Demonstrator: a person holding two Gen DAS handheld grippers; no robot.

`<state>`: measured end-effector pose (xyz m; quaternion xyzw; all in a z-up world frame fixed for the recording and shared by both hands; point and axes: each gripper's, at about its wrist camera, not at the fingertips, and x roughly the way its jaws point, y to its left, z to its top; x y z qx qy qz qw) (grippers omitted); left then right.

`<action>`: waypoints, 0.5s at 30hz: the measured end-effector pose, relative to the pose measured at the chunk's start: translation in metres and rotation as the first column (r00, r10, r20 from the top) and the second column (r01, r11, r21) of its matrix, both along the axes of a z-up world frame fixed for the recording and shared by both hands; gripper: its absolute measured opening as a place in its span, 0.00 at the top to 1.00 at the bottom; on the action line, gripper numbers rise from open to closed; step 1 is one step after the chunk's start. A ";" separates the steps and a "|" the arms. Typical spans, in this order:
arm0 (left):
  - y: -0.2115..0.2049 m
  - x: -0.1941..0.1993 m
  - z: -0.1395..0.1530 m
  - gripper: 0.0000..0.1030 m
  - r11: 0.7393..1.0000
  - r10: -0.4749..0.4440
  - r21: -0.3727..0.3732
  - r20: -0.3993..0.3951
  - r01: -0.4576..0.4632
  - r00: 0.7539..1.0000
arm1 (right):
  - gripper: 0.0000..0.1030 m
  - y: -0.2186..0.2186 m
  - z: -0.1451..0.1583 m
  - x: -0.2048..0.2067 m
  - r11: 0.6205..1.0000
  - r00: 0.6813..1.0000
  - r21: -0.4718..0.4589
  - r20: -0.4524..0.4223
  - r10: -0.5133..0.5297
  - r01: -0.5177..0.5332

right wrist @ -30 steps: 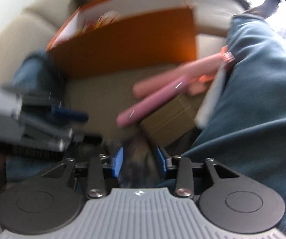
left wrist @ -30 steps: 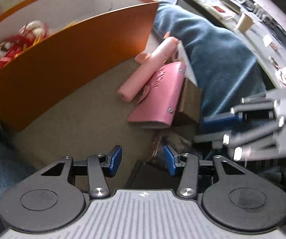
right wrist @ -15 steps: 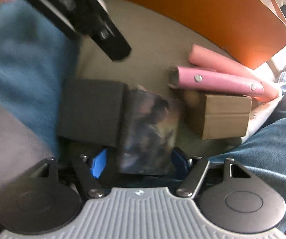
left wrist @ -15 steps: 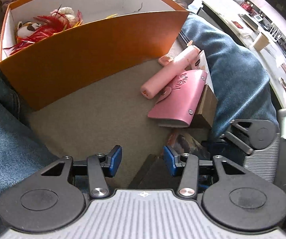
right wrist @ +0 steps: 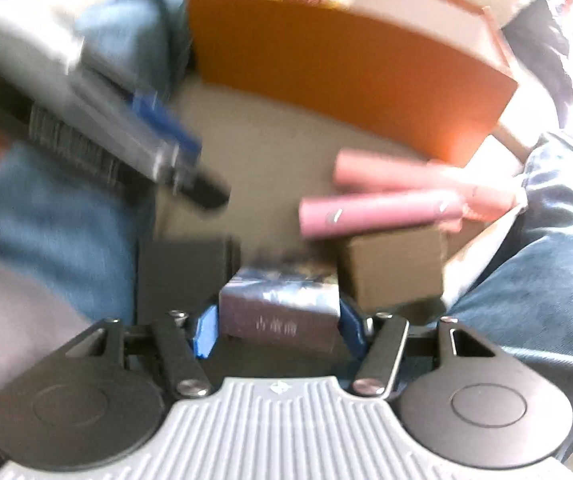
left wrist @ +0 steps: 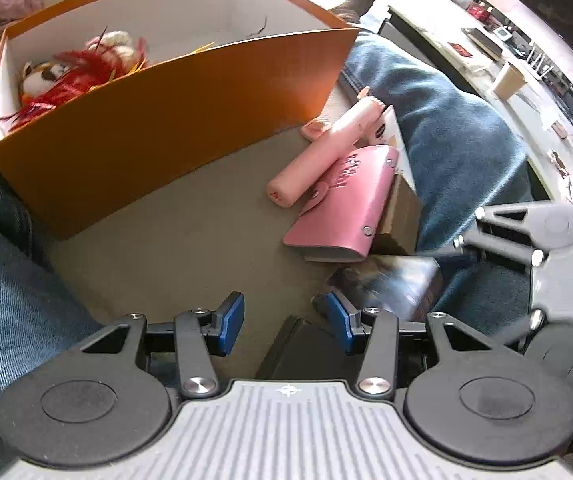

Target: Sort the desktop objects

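Note:
My right gripper (right wrist: 280,330) is shut on a small dark printed box (right wrist: 280,304) and holds it above the beige cushion; the box also shows in the left wrist view (left wrist: 390,286). My left gripper (left wrist: 284,324) is open and empty over a black box (left wrist: 306,350). An orange box (left wrist: 166,120) holding a red plush toy (left wrist: 70,76) stands behind. A pink cylinder (left wrist: 322,152), a pink card holder (left wrist: 350,204) and a brown box (right wrist: 392,272) lie to the right.
Blue-jeaned legs (left wrist: 446,140) flank the cushion (left wrist: 190,248) on both sides. A counter with a paper cup (left wrist: 508,78) and small items curves at the far right. The left gripper (right wrist: 134,132) shows blurred in the right wrist view.
My right gripper closed on the dark printed box and lifted it off the cushion. The left gripper rose and pulled back slightly, staying open.

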<state>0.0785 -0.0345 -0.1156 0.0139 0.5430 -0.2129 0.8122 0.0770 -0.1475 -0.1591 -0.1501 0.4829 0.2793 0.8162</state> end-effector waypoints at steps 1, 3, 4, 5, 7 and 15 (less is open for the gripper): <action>0.001 0.000 0.001 0.48 1.000 0.008 -0.009 0.004 -0.008 1.000 | 0.41 -0.002 0.003 0.005 0.999 1.000 0.029 0.004 -0.018 0.018; 0.006 0.000 0.005 0.48 0.999 0.034 -0.028 0.014 -0.033 0.999 | 0.41 -0.002 0.004 0.012 0.997 0.999 0.065 0.002 -0.041 0.040; 0.009 0.000 0.007 0.48 0.998 0.048 -0.036 0.021 -0.047 0.999 | 0.41 -0.002 0.004 0.015 0.996 0.999 0.080 0.000 -0.046 0.046; 0.013 0.001 0.010 0.48 0.997 0.061 -0.044 0.026 -0.059 0.998 | 0.41 0.005 0.004 0.014 0.995 0.999 0.084 0.011 -0.046 0.045; 0.019 0.002 0.016 0.48 0.995 0.084 -0.059 0.033 -0.082 0.996 | 0.42 0.011 0.005 0.015 0.996 0.999 0.081 0.043 -0.033 0.030; 0.047 0.010 0.049 0.48 0.981 0.171 -0.110 0.104 -0.159 0.980 | 0.42 0.027 0.048 0.020 0.979 0.986 0.189 0.159 0.040 -0.071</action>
